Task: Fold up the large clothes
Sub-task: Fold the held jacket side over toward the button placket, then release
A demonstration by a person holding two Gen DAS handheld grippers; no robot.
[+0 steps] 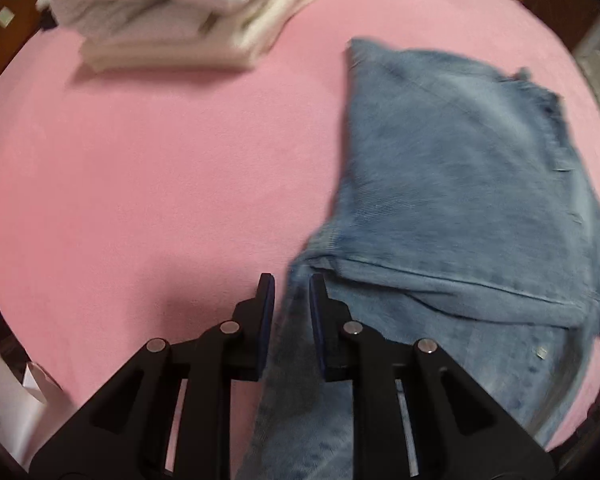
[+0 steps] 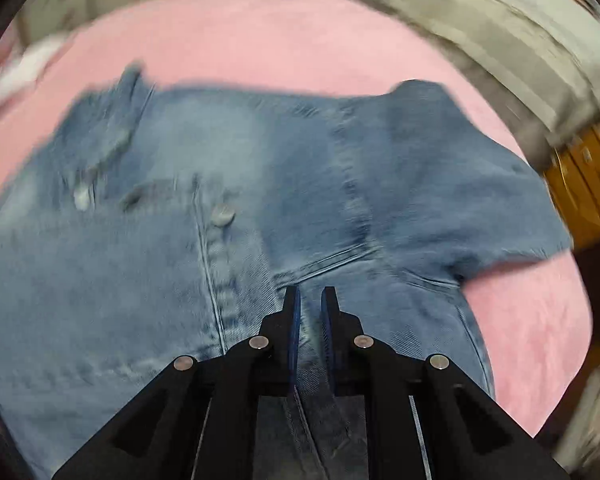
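Observation:
A pair of light blue jeans (image 1: 452, 184) lies partly folded on the pink bed sheet (image 1: 160, 168). My left gripper (image 1: 291, 280) is shut on the jeans' left edge, with denim running between its fingers. In the right wrist view the jeans (image 2: 172, 264) fill most of the frame, with fly seam and metal button (image 2: 222, 214) showing. My right gripper (image 2: 310, 292) is shut on a fold of the denim near the crotch seam. Both views are blurred by motion.
A stack of folded white and cream clothes (image 1: 180, 16) sits at the far left of the bed. The pink sheet (image 2: 260, 32) extends beyond the jeans. White bedding (image 2: 500, 40) and a wooden frame (image 2: 588, 192) lie at the right.

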